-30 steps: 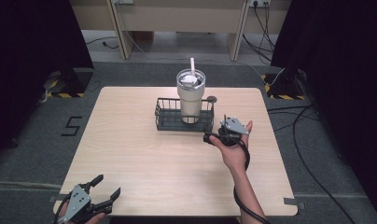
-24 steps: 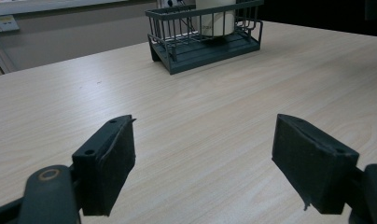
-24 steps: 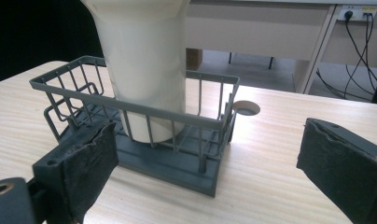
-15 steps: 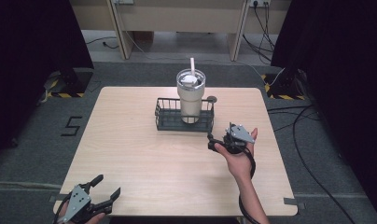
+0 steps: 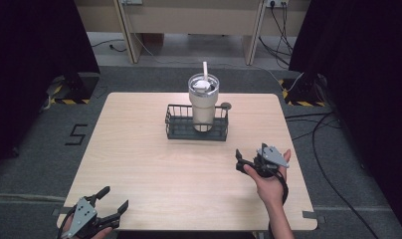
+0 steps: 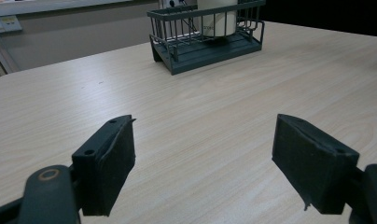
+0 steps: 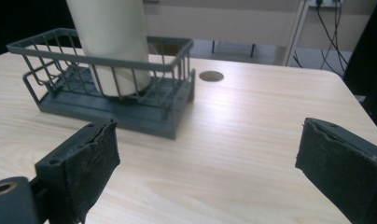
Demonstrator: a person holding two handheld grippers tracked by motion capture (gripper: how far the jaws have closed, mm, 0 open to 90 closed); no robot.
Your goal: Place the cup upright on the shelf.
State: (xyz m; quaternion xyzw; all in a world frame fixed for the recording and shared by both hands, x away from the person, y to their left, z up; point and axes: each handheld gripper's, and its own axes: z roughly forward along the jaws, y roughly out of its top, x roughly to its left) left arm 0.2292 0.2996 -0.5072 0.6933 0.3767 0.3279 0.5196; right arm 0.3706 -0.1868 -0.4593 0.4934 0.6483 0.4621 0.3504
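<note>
Behind basket (image 7: 107, 93) wires, tumbler (image 7: 113, 44) top cut off.

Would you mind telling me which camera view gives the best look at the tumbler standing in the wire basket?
The high view: the whole tumbler shows, with lid and straw, upright in the basket. The right gripper view shows its lower body behind the bars, top cropped; the left gripper view shows a small far-off part.

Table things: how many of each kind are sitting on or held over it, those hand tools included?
Tumbler with straw: 1
Wire basket holding the tumbler: 1
Hand-held grippers: 2, the left gripper and the right gripper, both with jaws apart
Total: 4
</note>
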